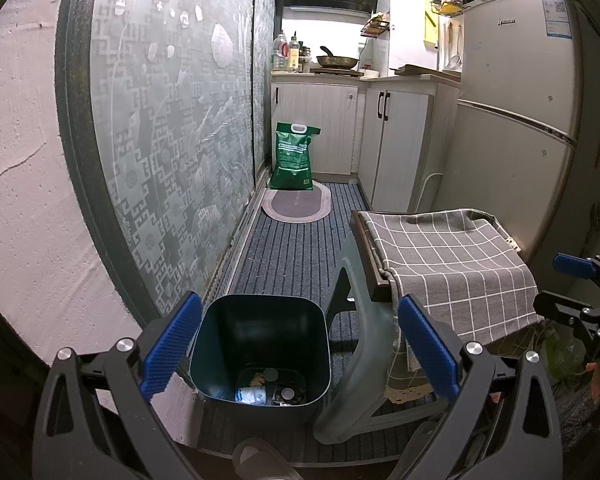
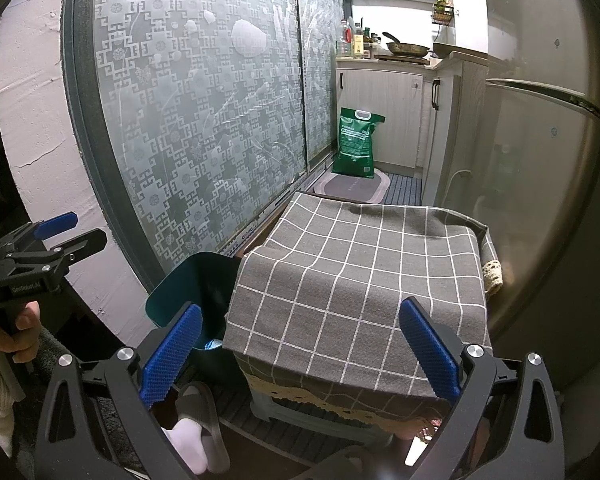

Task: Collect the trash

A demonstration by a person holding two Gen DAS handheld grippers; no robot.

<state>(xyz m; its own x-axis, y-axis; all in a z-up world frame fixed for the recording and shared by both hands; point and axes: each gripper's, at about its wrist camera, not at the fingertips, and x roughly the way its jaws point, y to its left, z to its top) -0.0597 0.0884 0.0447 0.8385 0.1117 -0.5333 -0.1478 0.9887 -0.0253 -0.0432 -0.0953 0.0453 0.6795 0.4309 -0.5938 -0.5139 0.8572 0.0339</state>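
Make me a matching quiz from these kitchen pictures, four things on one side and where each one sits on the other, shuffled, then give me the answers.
Things:
1. trash bin
2. green bag
3. checked cloth
4. frying pan

Places:
A. on the counter at the far end
B. draped over the stool
C. on the floor between the glass door and the stool
D. standing on the oval mat against the cabinet

Pairs: 1-C, 2-D, 3-B, 4-A
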